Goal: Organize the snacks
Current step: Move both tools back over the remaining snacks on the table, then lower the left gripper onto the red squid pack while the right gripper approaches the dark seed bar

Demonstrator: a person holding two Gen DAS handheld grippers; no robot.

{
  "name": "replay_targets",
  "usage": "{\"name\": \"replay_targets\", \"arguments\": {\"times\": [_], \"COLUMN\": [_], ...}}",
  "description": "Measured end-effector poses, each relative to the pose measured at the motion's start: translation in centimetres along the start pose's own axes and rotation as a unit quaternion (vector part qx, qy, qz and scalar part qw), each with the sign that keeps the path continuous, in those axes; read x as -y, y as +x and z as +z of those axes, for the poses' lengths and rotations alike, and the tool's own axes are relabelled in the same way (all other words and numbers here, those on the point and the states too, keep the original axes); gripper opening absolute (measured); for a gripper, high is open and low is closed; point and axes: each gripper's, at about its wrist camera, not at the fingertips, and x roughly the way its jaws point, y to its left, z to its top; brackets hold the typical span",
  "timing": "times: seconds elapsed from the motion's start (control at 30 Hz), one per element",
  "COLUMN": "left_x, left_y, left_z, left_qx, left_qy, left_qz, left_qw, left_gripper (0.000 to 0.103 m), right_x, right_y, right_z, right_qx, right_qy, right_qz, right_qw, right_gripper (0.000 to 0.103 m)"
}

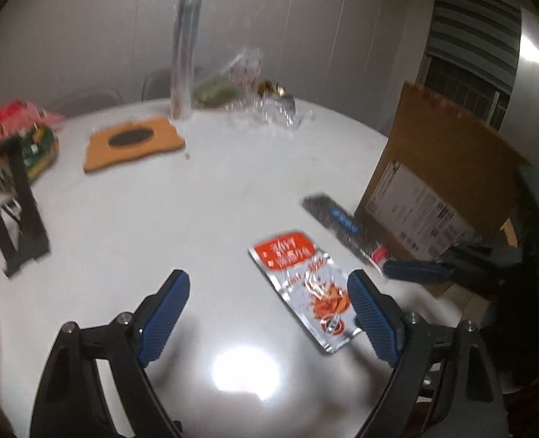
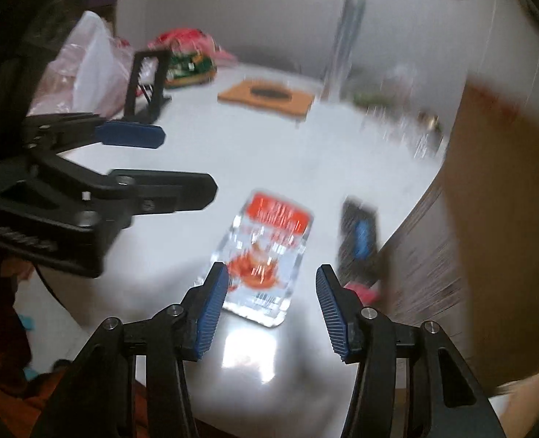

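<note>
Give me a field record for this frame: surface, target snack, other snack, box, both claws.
surface: white round table
target snack: red-and-silver packet, lying flat
other snack: dark packet with blue label, flat, between the red packet and the box
box: cardboard box, upright at the table edge
left claw: open, empty, over the table
right claw: open, nothing gripped, red packet's near end ahead of its fingers

Both views motion-smeared. Print on the silver-and-orange foil snack packet [image 2: 266,255] unreadable; its near corner hidden behind the right gripper's [image 2: 272,310] left finger. Dark wrapper with a blue label [image 2: 360,241], right of that claw, too blurred to identify. Brown cardboard box [image 2: 488,219] cut off at the right edge. Clear crinkled plastic [image 1: 269,106] far ahead of the left gripper [image 1: 269,314]: contents indistinct.
</note>
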Motion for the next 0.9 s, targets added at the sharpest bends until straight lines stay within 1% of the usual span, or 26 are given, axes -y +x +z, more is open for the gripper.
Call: {"name": "replay_targets", "arguments": {"times": [0.03, 0.1, 0.13, 0.17, 0.2, 0.27, 0.37, 0.47, 0.53, 0.6, 0.7, 0.73, 0.77, 0.8, 0.87, 0.9], "left_x": [0.0, 0.4, 0.5, 0.8, 1.2, 1.4, 1.6, 2.2, 2.5, 2.8, 3.4, 3.5, 3.6, 3.7, 3.9, 3.9], "left_y": [0.4, 1.5, 2.1, 2.7, 3.2, 3.7, 4.6, 5.5, 5.8, 6.3, 6.8, 6.9, 7.0, 7.0, 7.0, 7.1], "left_z": [-0.1, -0.3, -0.3, -0.3, -0.3, 0.0, 0.3, 0.5, 0.6, 0.6, 0.6, 0.6, 0.7, 0.7, 0.5, 0.5], "left_qx": [-0.004, -0.015, -0.021, -0.030, -0.035, -0.041, -0.051, -0.060, -0.064, -0.068, -0.069, -0.068, -0.068, -0.068, -0.064, -0.064], "left_qy": [-0.003, -0.004, -0.002, 0.000, 0.001, 0.000, -0.007, -0.002, 0.002, 0.007, 0.017, 0.019, 0.021, 0.023, 0.040, 0.048], "left_qz": [-0.005, -0.012, -0.015, -0.020, -0.022, -0.023, -0.028, -0.029, -0.030, -0.031, -0.026, -0.024, -0.022, -0.020, 0.002, 0.015], "left_qw": [1.0000, 0.9998, 0.9997, 0.9994, 0.9991, 0.9989, 0.9983, 0.9978, 0.9975, 0.9971, 0.9971, 0.9972, 0.9972, 0.9973, 0.9971, 0.9966], "left_gripper": [0.086, 0.079, 0.073, 0.070, 0.069, 0.069, 0.069, 0.069, 0.069, 0.069, 0.069, 0.069, 0.069, 0.068, 0.059, 0.057], "right_x": [0.3, 0.6, 0.6, 0.5, 0.6, 0.7, 0.2, 0.3, 0.6, 0.8, 1.3, 1.5, 1.6, 1.5, 1.1, 0.8], "right_y": [0.7, 1.8, 2.0, 2.2, 2.4, 2.6, 3.3, 3.4, 2.8, 2.0, 1.3, 1.1, 1.0, 1.1, 1.4, 1.6], "right_z": [-0.3, -0.8, -1.0, -1.2, -1.3, -1.4, -1.2, -1.2, -1.4, -1.7, -2.1, -2.3, -2.3, -2.4, -2.4, -2.4], "right_qx": [-0.007, -0.012, -0.010, -0.009, -0.010, -0.007, 0.006, 0.006, 0.007, 0.011, 0.010, 0.010, 0.011, 0.010, 0.010, 0.010], "right_qy": [0.011, 0.024, 0.025, 0.027, 0.036, 0.050, 0.043, 0.049, 0.050, 0.044, 0.045, 0.045, 0.042, 0.038, 0.026, 0.018], "right_qz": [0.007, 0.015, 0.018, 0.027, 0.049, 0.076, 0.086, 0.101, 0.081, 0.040, 0.001, -0.014, -0.028, -0.036, -0.057, -0.068], "right_qw": [1.000, 1.000, 0.999, 0.999, 0.998, 0.996, 0.995, 0.994, 0.995, 0.998, 0.999, 0.999, 0.999, 0.999, 0.998, 0.997], "right_gripper": [0.046, 0.046, 0.046, 0.046, 0.046, 0.046, 0.046, 0.046, 0.046, 0.046, 0.046, 0.043, 0.043, 0.043, 0.043, 0.043]}}
